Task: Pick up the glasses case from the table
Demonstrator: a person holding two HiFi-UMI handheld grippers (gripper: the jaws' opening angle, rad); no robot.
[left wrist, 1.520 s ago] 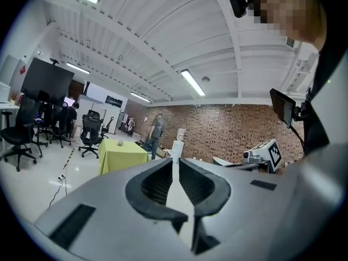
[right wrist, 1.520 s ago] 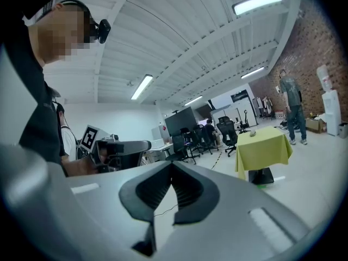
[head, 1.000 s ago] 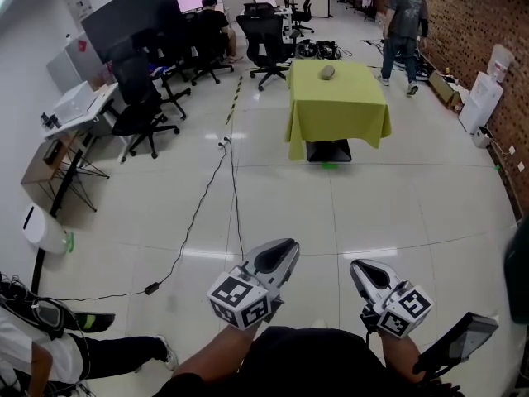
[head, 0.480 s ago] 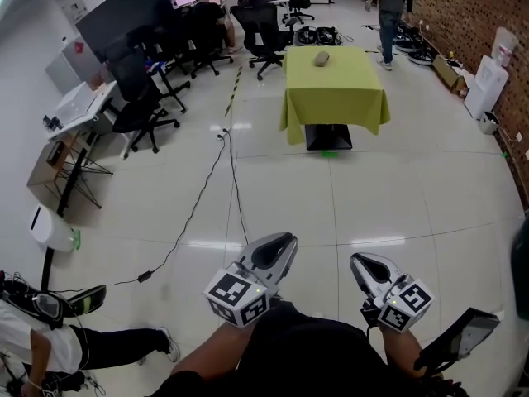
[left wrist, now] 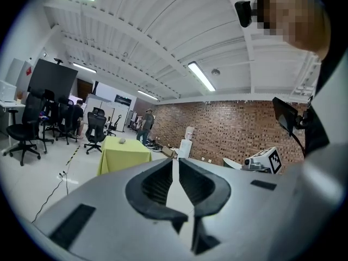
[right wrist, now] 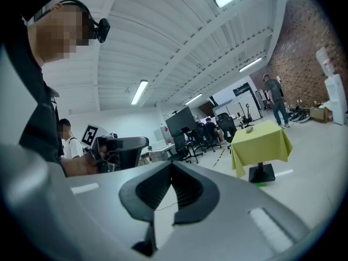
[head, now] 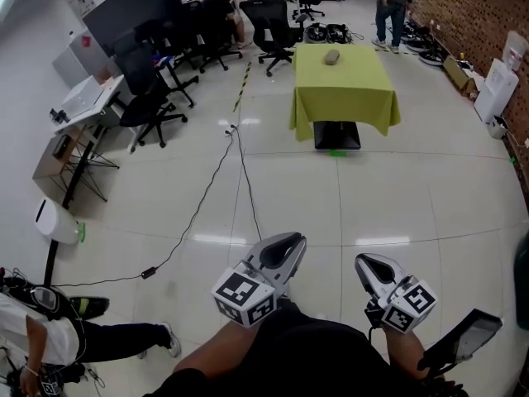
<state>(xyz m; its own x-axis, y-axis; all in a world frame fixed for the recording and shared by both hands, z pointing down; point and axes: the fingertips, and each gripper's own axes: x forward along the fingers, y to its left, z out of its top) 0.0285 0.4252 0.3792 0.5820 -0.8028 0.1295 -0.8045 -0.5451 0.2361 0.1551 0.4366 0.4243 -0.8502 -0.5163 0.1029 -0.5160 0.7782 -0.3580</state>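
Left claw (head: pixel 285 246) and right claw (head: pixel 369 267) side by side, apart, low before the body, pointing forward, roughly level. Both sets of jaws closed, tips meeting (nothing gripped). Forearms (head: pixel 216 352) extended.

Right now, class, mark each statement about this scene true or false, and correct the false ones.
1. The glasses case lies on the table. True.
2. The left tool grips the glasses case. False: it is shut on nothing, far from the table.
3. The right tool has its jaws wide apart. False: they are together, with nothing between them.
4. A black cable trails across the floor. True.
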